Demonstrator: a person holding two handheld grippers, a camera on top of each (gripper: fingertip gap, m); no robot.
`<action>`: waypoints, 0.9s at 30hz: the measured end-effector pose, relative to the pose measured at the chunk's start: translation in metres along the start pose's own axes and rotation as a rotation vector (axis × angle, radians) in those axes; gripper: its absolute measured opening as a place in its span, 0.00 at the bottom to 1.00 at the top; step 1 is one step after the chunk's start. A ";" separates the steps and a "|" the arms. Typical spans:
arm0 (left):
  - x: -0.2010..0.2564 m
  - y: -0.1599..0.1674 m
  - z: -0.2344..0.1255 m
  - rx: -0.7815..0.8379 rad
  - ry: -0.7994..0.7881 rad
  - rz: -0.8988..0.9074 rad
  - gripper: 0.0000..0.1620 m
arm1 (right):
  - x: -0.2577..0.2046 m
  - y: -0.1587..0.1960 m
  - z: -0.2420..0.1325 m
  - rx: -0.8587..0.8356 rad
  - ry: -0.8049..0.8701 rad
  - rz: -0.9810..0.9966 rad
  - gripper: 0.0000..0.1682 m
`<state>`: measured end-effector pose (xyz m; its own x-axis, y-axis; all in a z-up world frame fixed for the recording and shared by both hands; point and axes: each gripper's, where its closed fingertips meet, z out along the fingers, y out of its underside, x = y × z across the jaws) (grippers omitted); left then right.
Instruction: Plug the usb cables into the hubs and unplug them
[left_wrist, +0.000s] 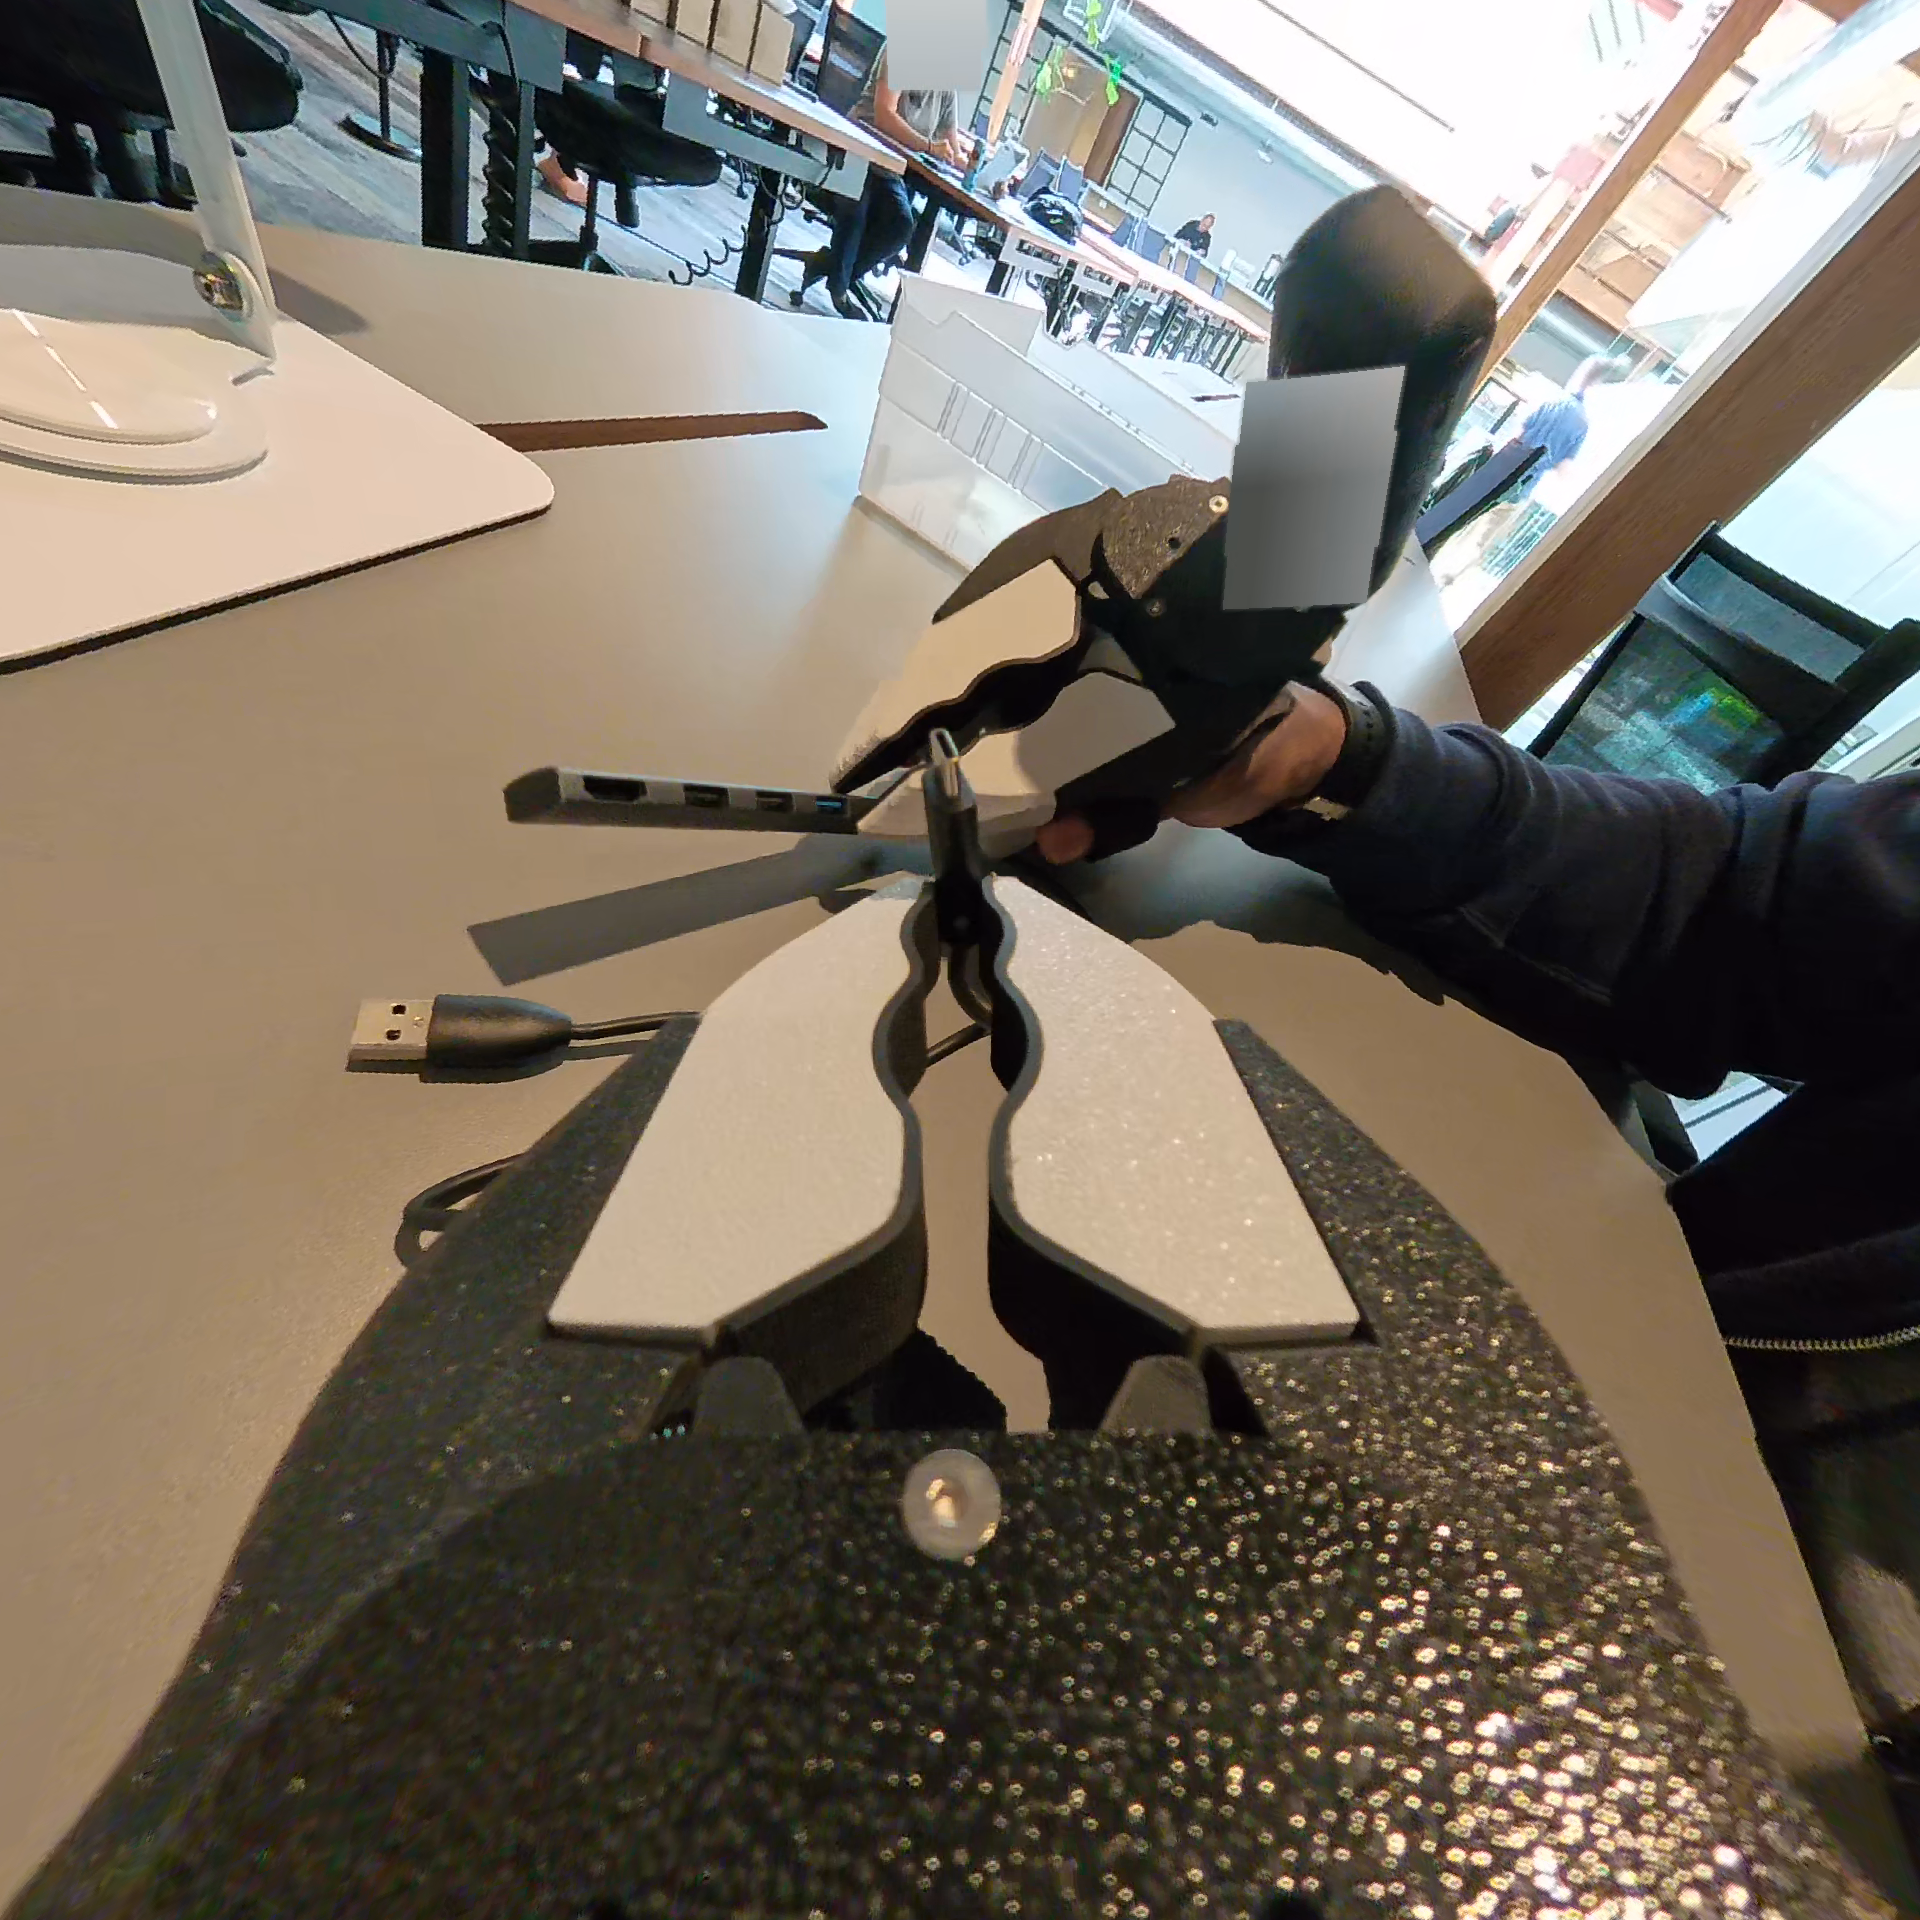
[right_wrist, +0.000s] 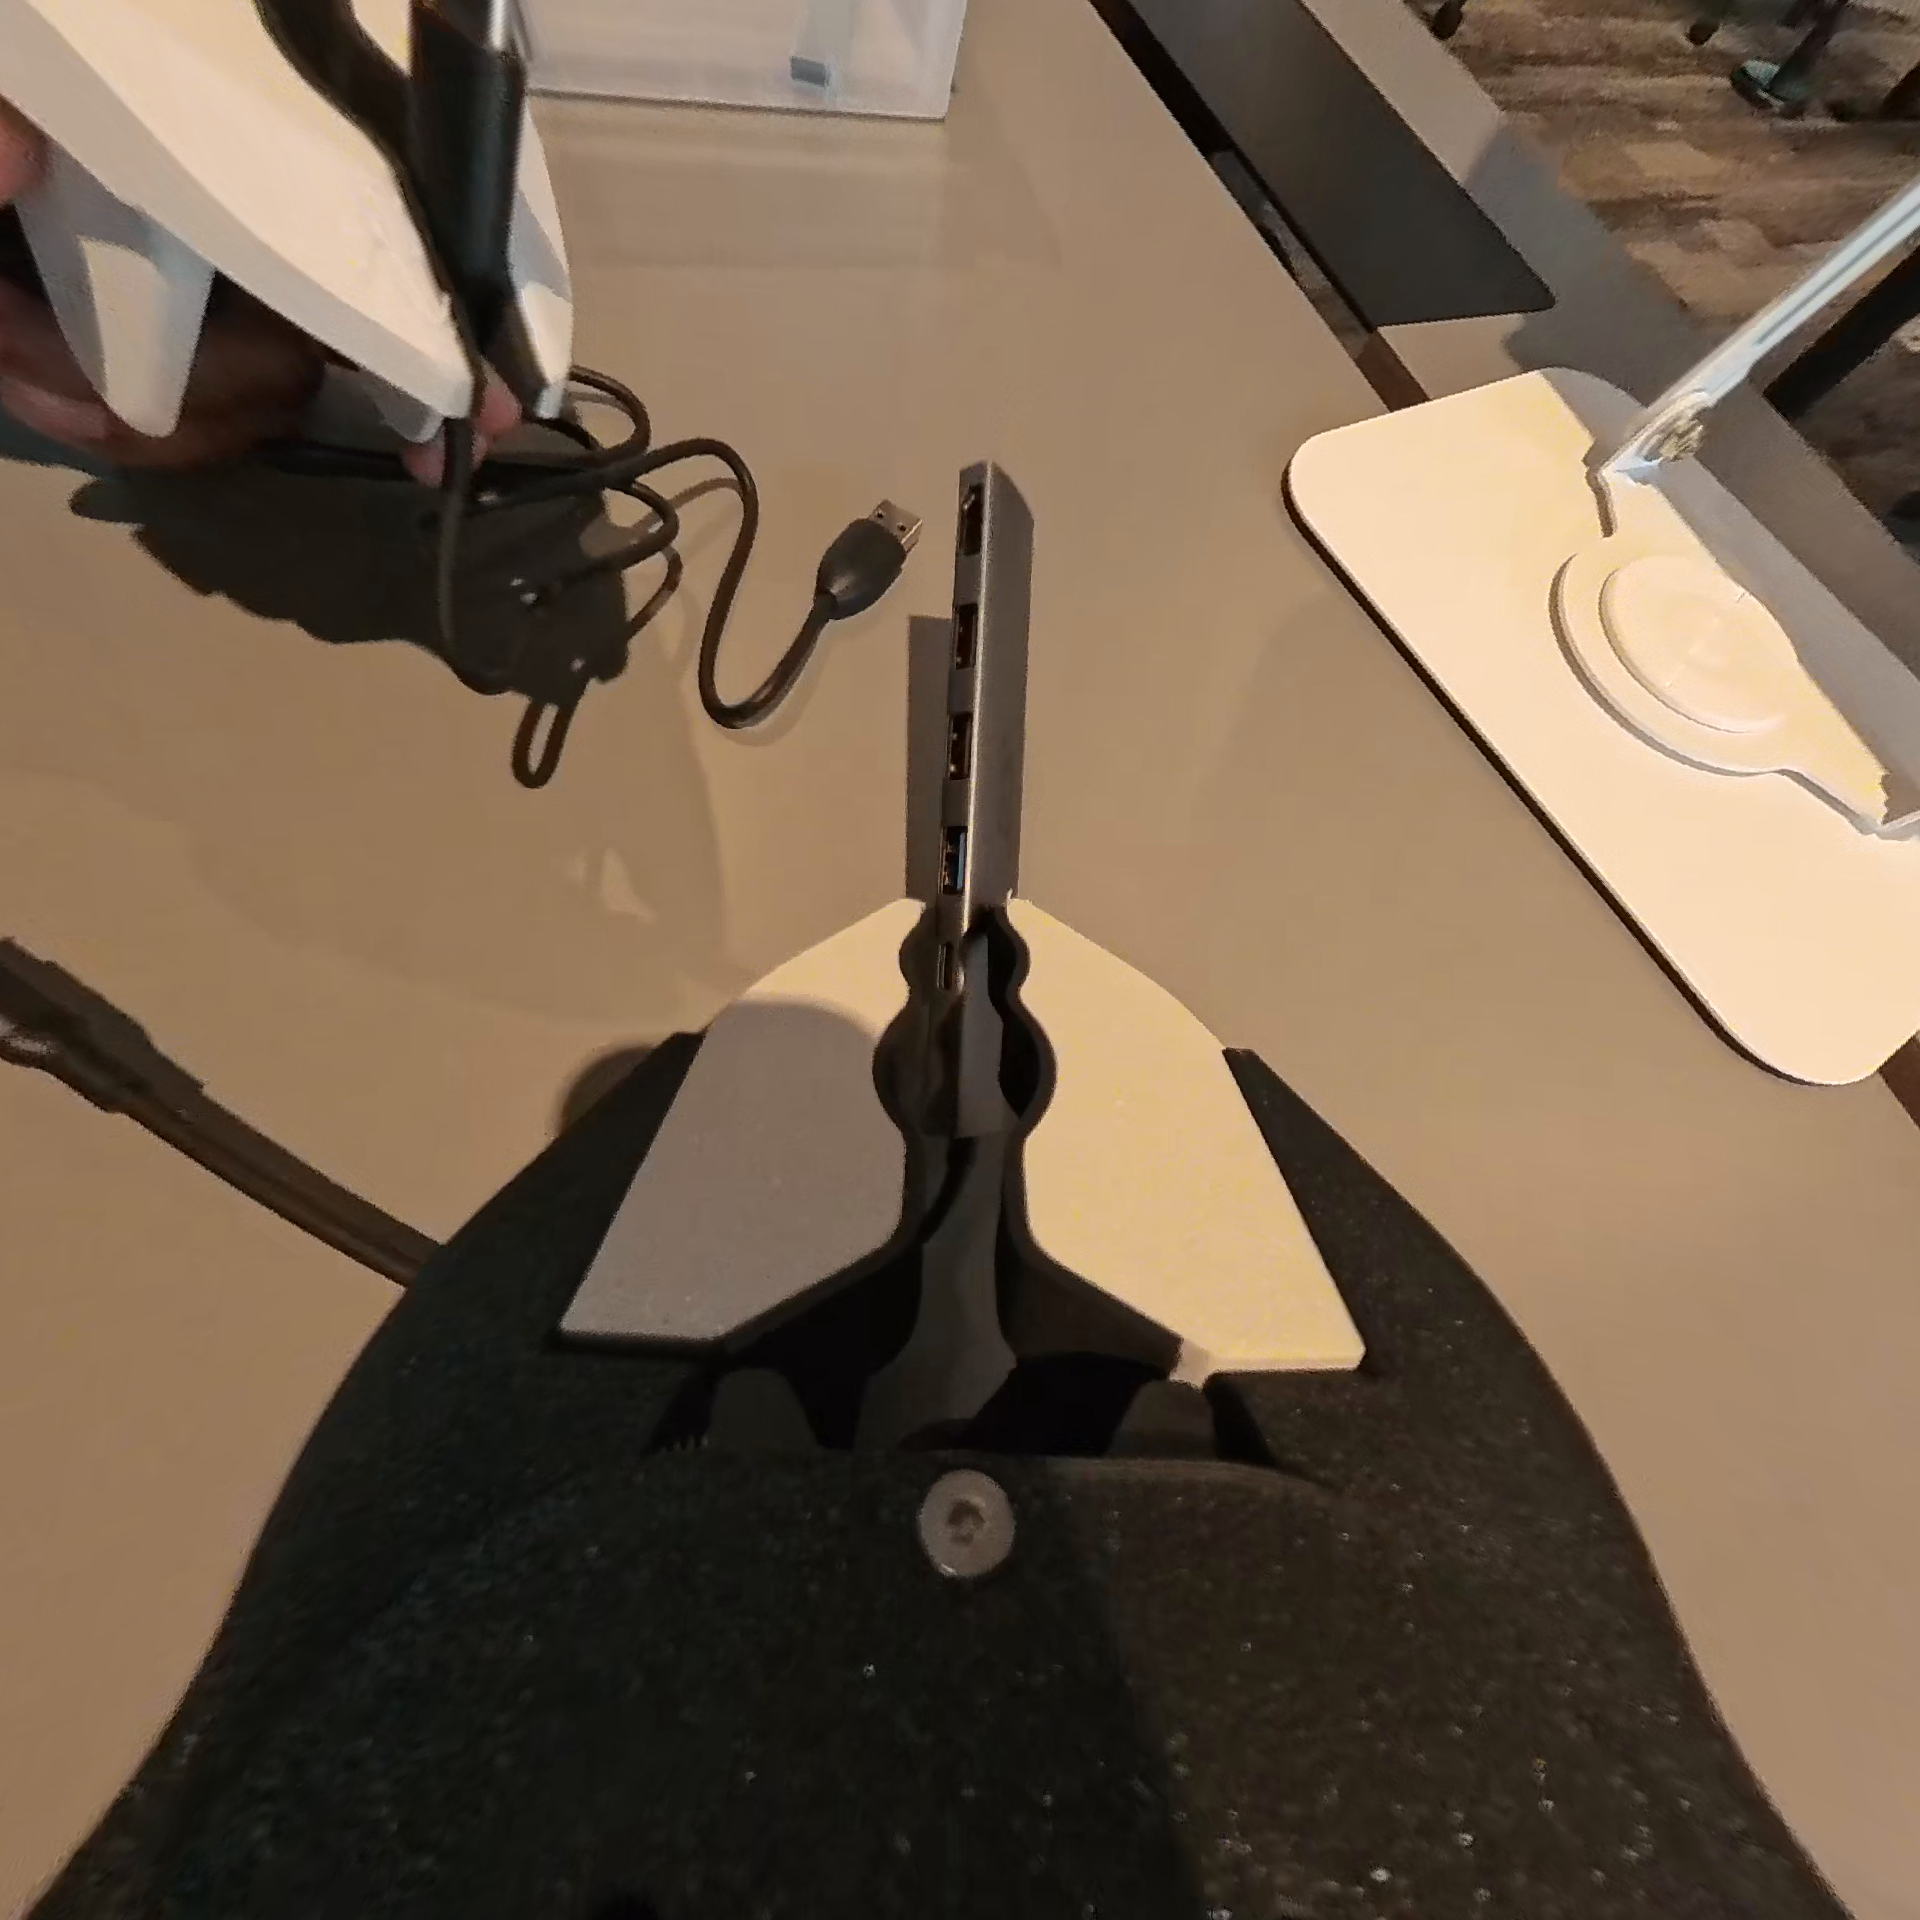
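We are clamping the hub (right_wrist: 987, 665) in the right gripper (right_wrist: 964, 914) and the USB-C plug (left_wrist: 951, 800) in the left gripper (left_wrist: 954, 894); next, aligning plug with the hub's port.

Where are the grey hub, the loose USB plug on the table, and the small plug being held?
Slim grey metal hub (right_wrist: 992, 665): right wrist view, on its top face.
Loose silver-tipped black USB plug (left_wrist: 457, 1029): left wrist view, black body.
Small black plug in left hand-held gripper (left_wrist: 951, 805): left wrist view, its shell.

A white monitor stand base (left_wrist: 312, 499) and a white box (left_wrist: 1039, 416) sit on the grey table (left_wrist: 260, 831).
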<state>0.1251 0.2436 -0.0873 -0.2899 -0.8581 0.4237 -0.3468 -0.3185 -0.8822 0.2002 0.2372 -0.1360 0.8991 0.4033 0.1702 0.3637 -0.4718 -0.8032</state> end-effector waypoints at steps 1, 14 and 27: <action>0.000 0.000 0.000 0.000 -0.002 0.000 0.04 | -0.001 0.001 0.001 -0.009 0.004 -0.010 0.05; -0.001 0.000 -0.001 -0.003 -0.007 -0.006 0.04 | -0.008 -0.002 -0.006 0.036 -0.110 0.013 0.14; -0.004 0.003 -0.001 -0.009 -0.008 -0.049 0.04 | 0.034 0.005 -0.023 0.107 -0.068 0.220 0.09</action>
<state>0.1247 0.2464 -0.0918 -0.2657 -0.8446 0.4649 -0.3683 -0.3567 -0.8586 0.2381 0.2309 -0.1212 0.9342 0.3531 -0.0513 0.1298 -0.4701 -0.8730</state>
